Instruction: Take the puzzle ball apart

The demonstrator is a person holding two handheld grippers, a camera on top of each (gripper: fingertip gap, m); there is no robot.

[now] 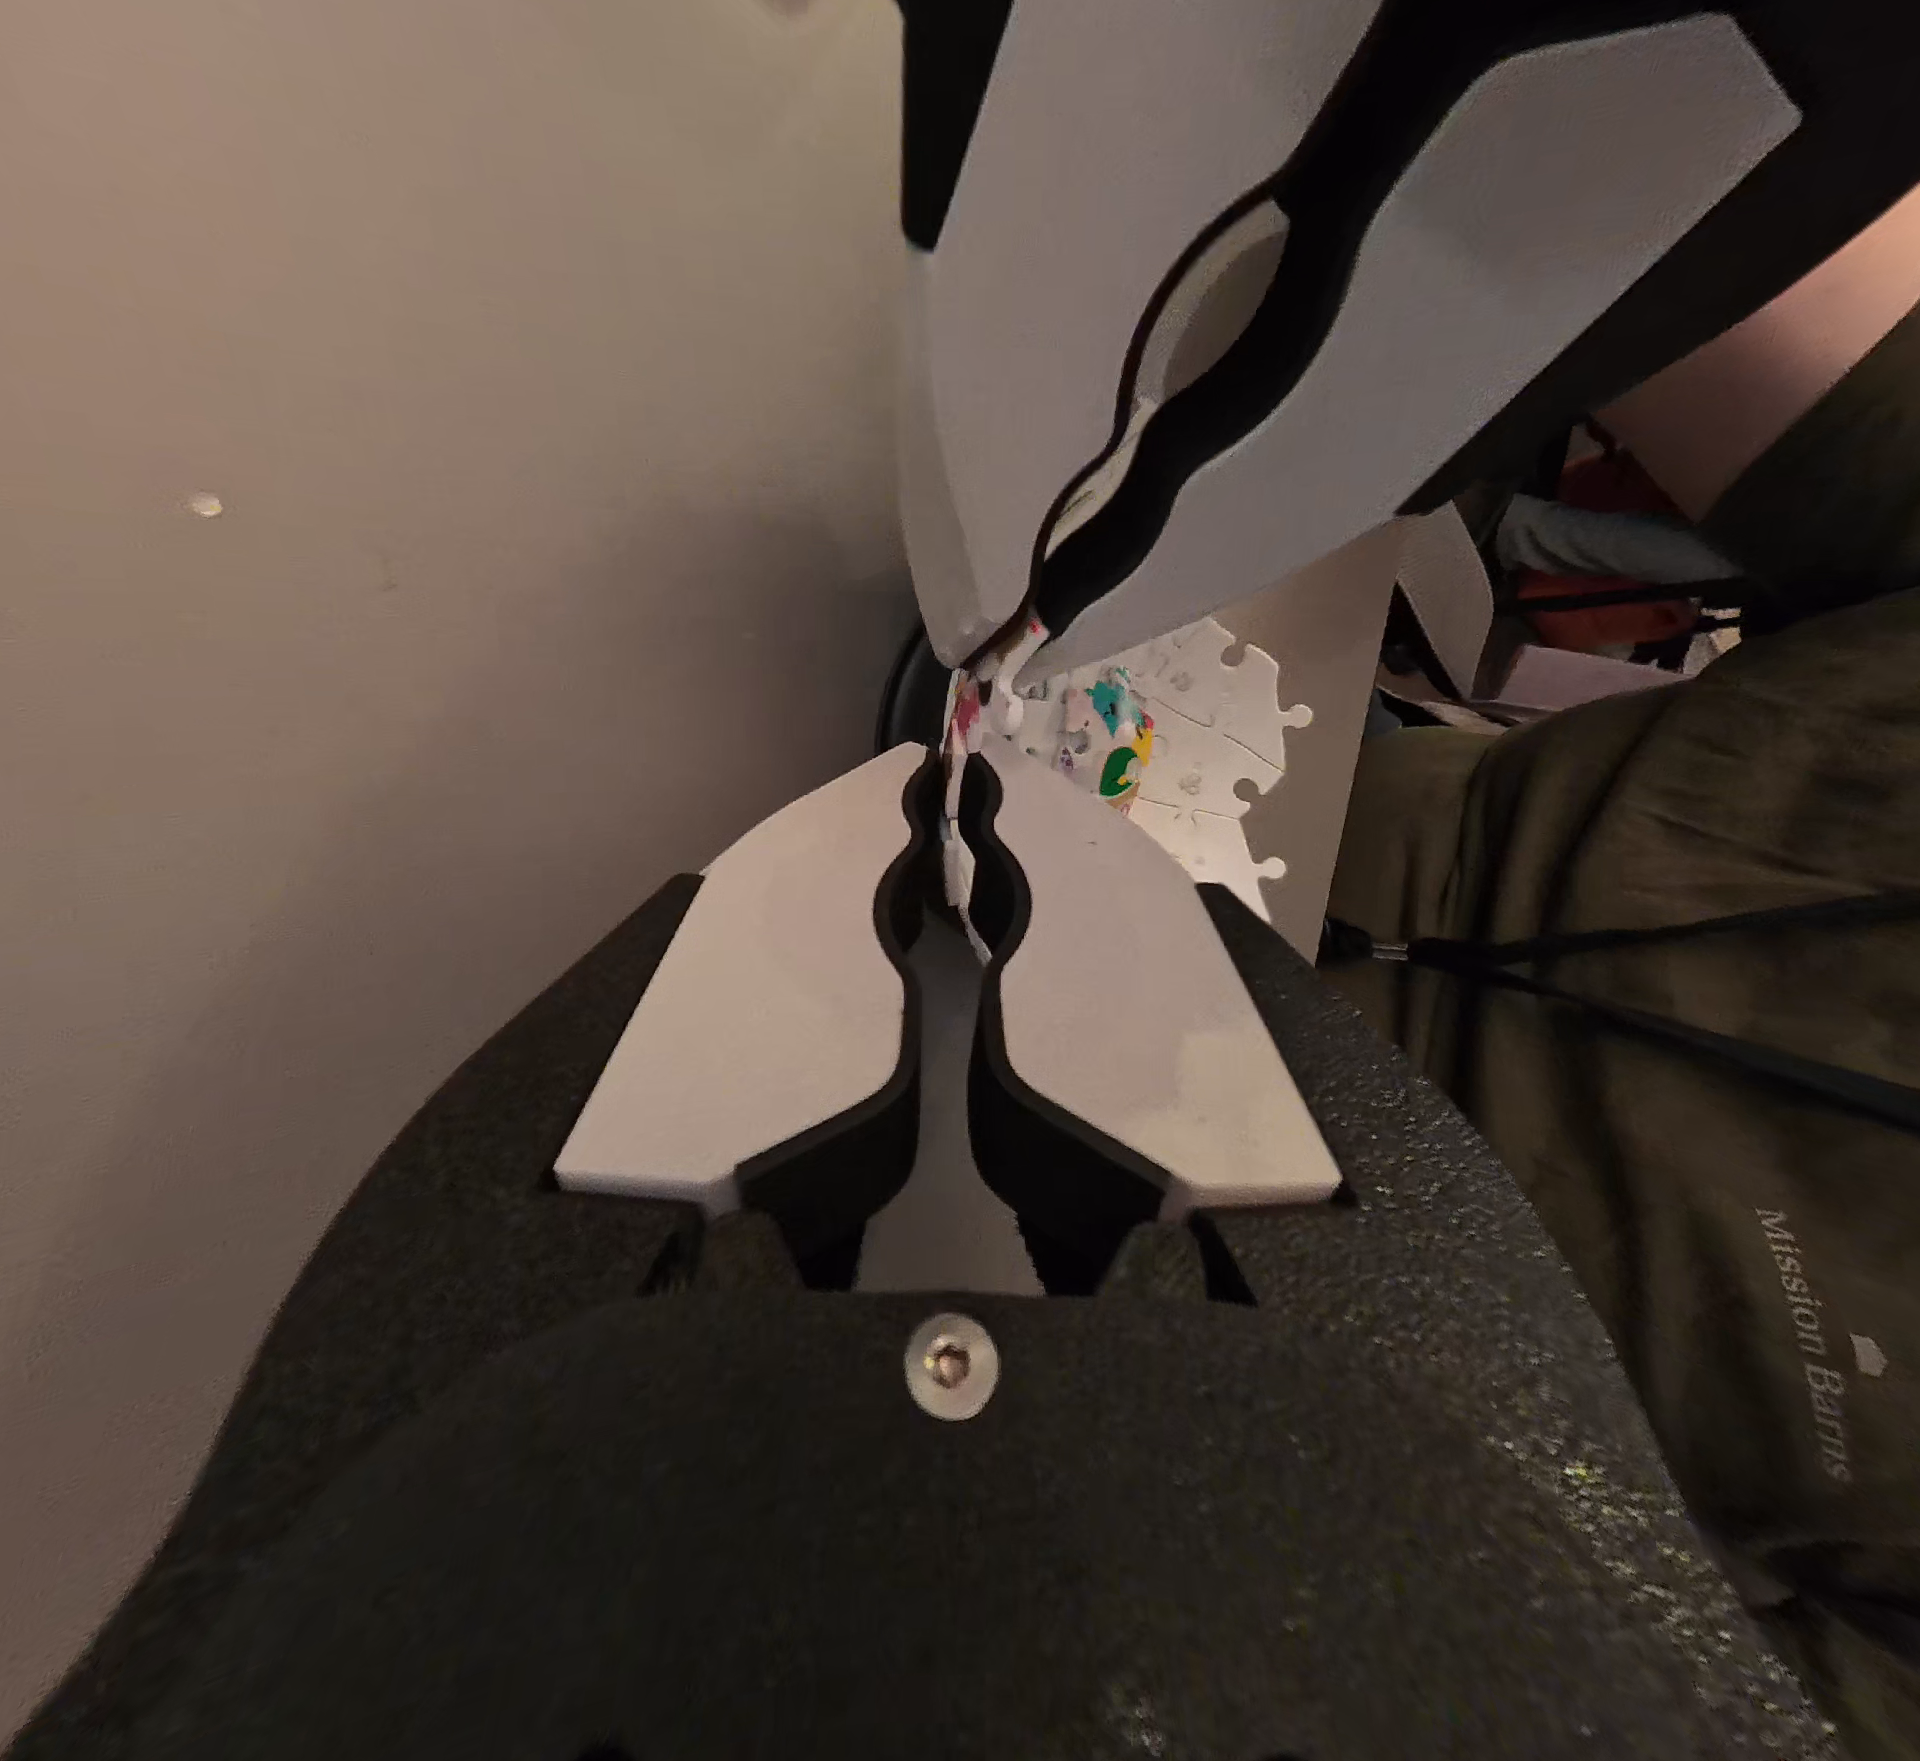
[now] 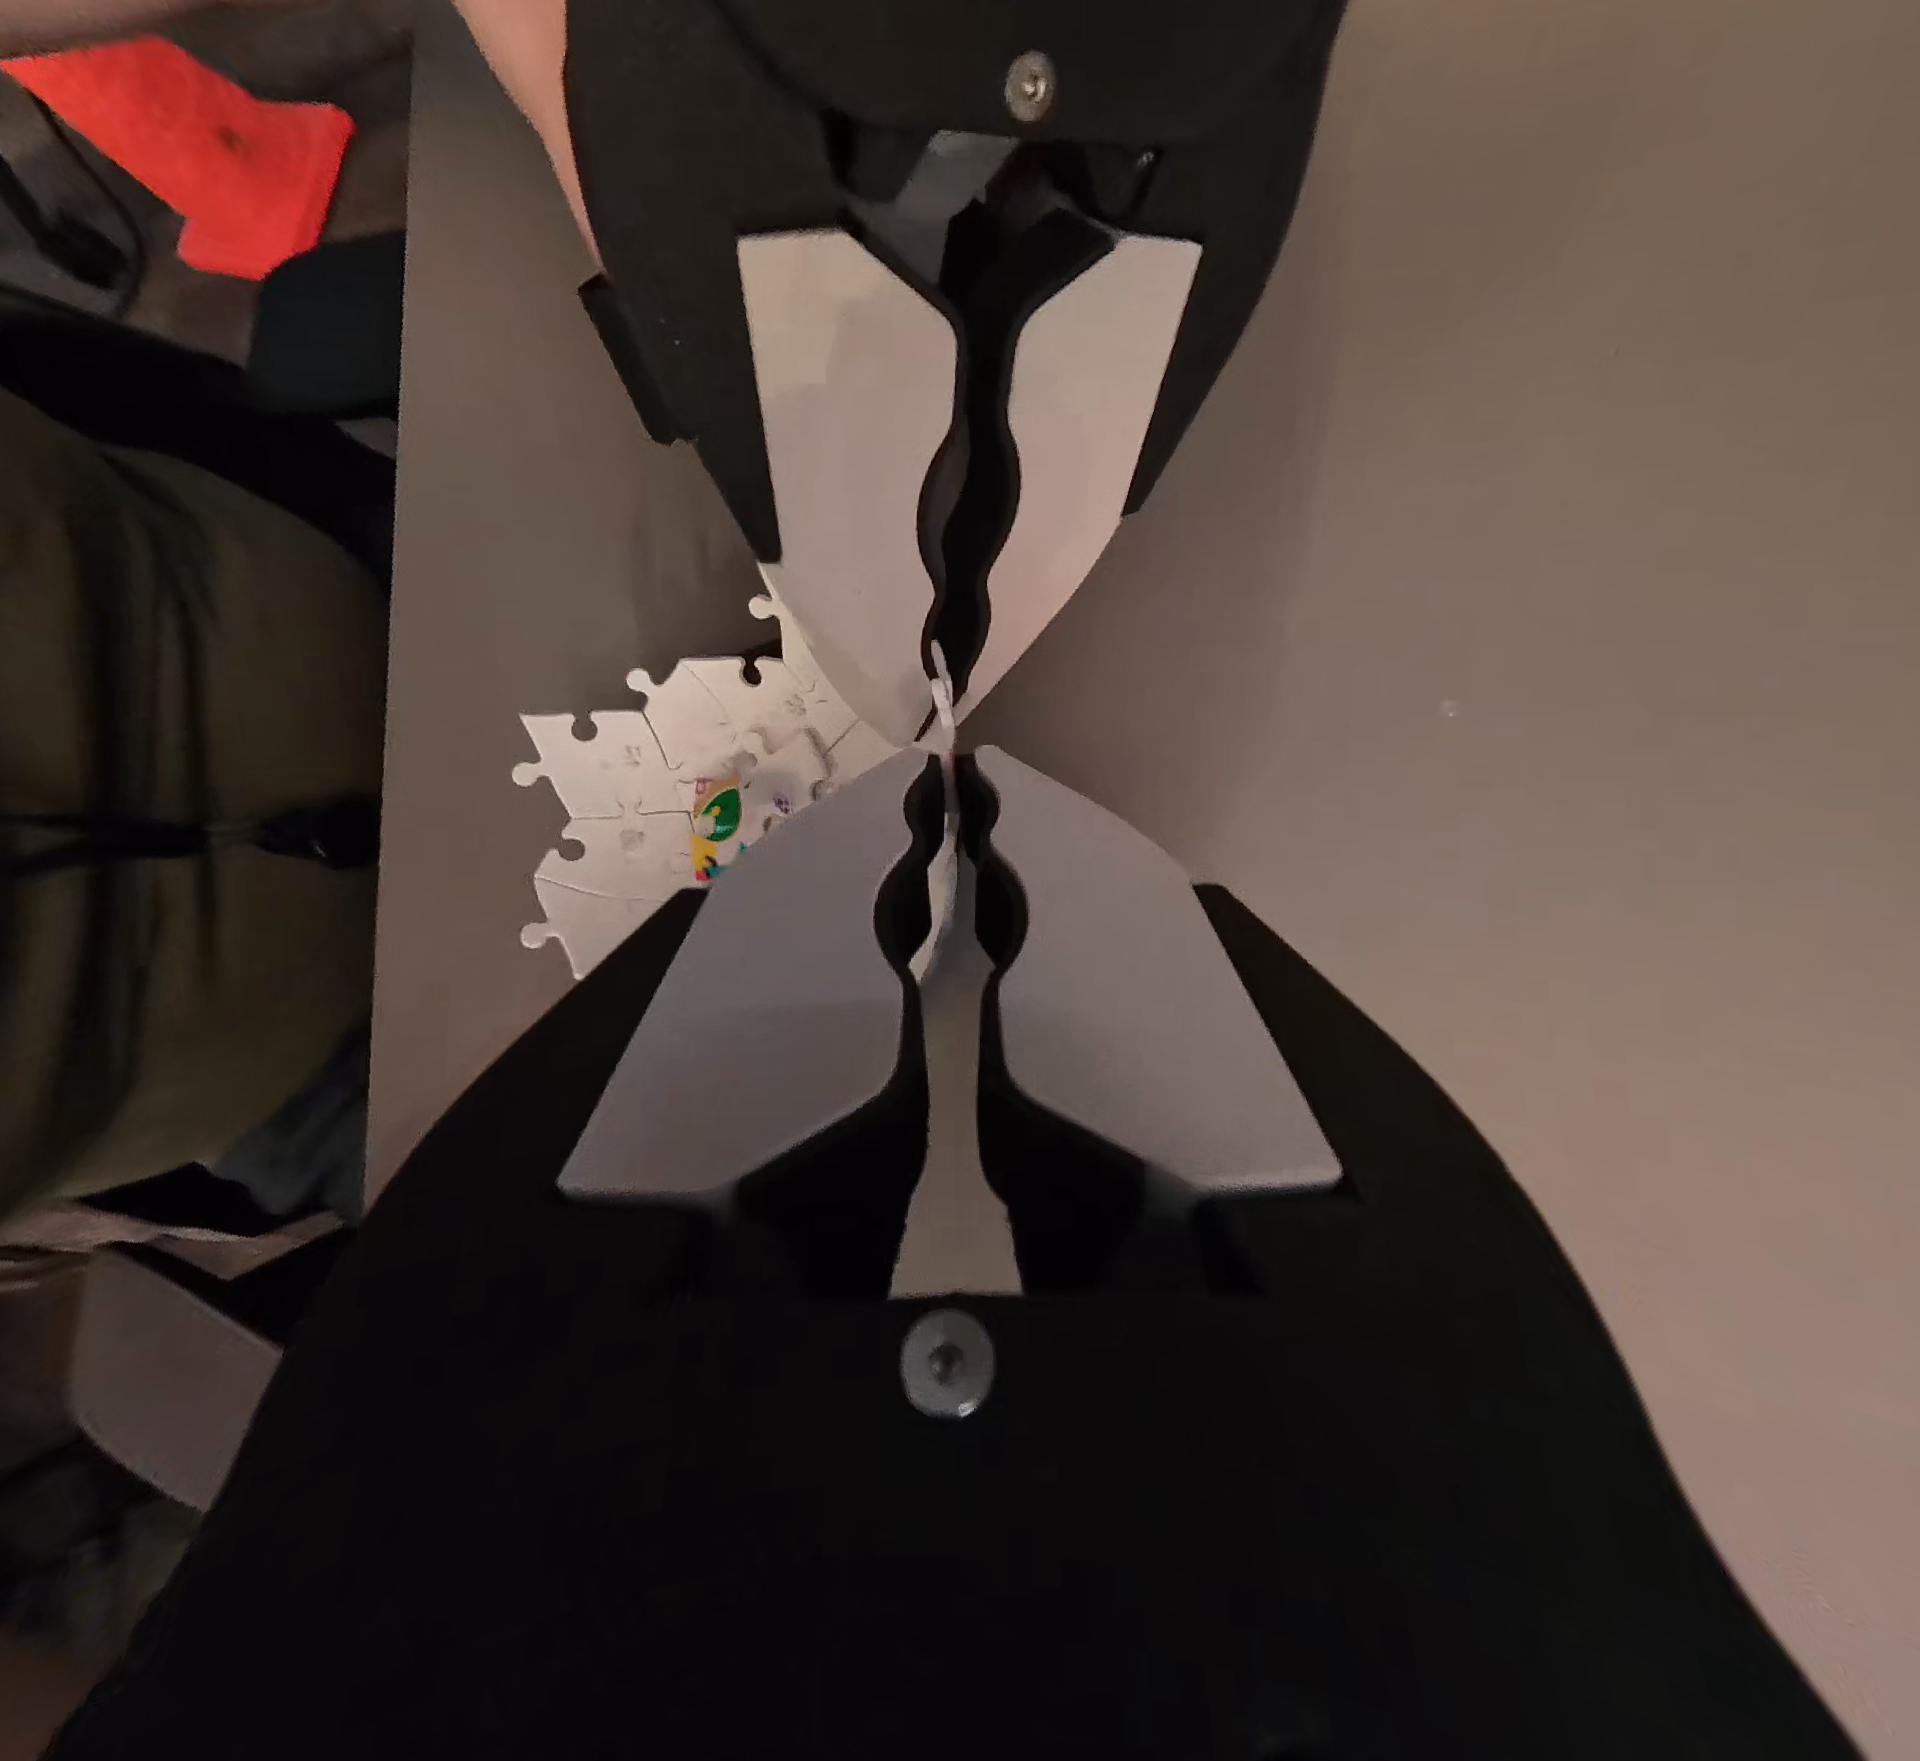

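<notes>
Left gripper [image 1: 951, 755] pinched nearly closed on a thin edge-on strip of joined puzzle pieces [image 1: 961, 724], white backing on one face, coloured print on the other. Right gripper [image 2: 951, 761] likewise almost closed, nipping the same strip [image 2: 943, 703] from the opposite end. Tips of the two grippers nearly meet, with only a sliver of strip between them. Strip held in the air above the desk [image 2: 582, 485].

Rest of the puzzle ball [image 2: 644, 776] lies just beside and below the grippers, near the desk's front edge: a curved fan of still-joined pieces, white inner faces up, knobs sticking out along the rim, a patch of green and yellow print showing. Same section seen from the left wrist view [image 1: 1195, 745].

Beyond that: person's dark olive jacket [image 1: 1610, 932] close against the desk, black drawstring across it. Orange item [image 2: 208, 142] off past the desk edge, cluttered background.

Step in hand, by my reading: splitting the held strip at a joint. Task partly done; the ball is already opened, a large section not yet separated.

To do it well: each gripper should sit on a different piece, joint between the tips. Bend or peel across the joint rather than pulling straight along it, since the knobs lock against a straight pull. Firm pinch, small motion. Risk: thin pieces slip out or crease if twisted hard.
</notes>
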